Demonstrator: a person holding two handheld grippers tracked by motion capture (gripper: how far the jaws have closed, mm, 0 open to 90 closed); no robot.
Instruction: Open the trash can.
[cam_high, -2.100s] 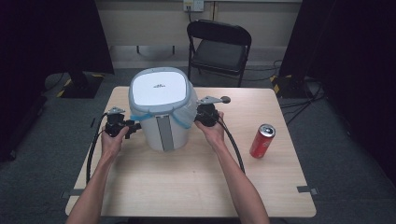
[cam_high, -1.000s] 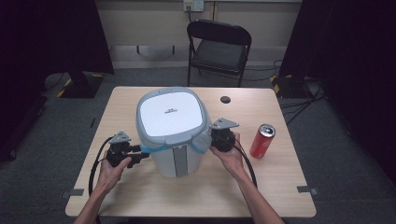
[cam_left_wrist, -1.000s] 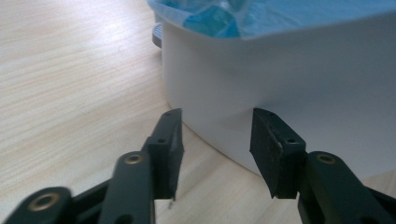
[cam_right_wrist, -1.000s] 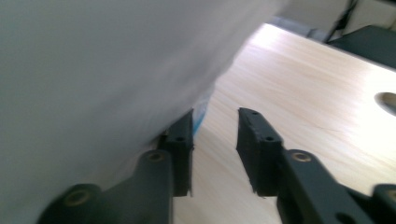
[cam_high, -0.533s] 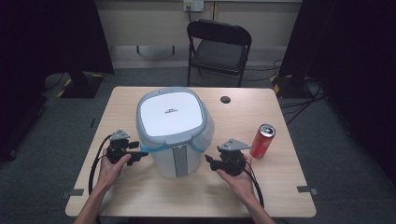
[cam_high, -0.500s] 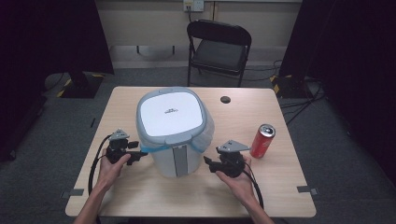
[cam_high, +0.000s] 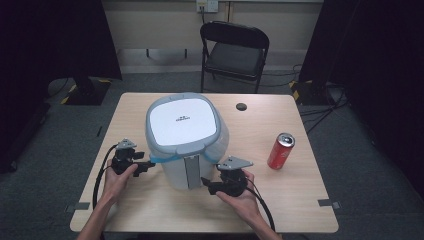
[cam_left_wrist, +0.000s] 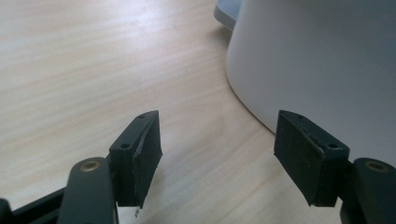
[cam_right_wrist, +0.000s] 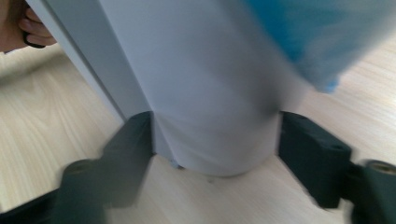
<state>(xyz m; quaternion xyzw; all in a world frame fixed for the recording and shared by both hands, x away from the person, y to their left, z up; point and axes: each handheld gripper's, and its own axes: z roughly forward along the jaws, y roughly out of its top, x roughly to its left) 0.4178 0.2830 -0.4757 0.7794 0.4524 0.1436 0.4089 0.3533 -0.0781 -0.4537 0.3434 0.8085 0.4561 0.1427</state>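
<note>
— Dark curtains hang at both sides of the room, and a black folding chair (cam_high: 235, 47) stands beyond the far edge of the light wooden table (cam_high: 300, 200). What containers are on it?

— Two. A big white bin (cam_high: 187, 140) with a rounded-square grey-rimmed lid stands upright near the middle of the table, a bit to the left and toward the near side. Its lid is on, so I cannot tell what is inside. A strip of blue liner (cam_high: 160, 160) shows under the lid's rim. A red drink can (cam_high: 280, 151) stands upright to the right of the bin, well apart from it; whether anything is in it I cannot tell.

— Where does the bin sit relative to the grippers?

— Between them. The left gripper (cam_high: 148, 165) lies low at the bin's left side, its jaws pointing right toward the wall. In the left gripper view its jaws stand apart with bare table between them; the bin's white wall (cam_left_wrist: 327, 70) rises just beyond the right-hand pad (cam_left_wrist: 303, 156), close but not pinched.

— And the right one?

— The right gripper (cam_high: 206, 186) is at the bin's near right foot, pointing left. Its jaws have just been opening, as have the left's. In the blurred right gripper view they are spread wide, and the bin's lower corner (cam_right_wrist: 210, 116) stands between the two pads (cam_right_wrist: 313, 154); I cannot see them pressing on it.

— Anything else?

— A small black disc (cam_high: 242, 106) lies far on the table, behind the bin.
</note>
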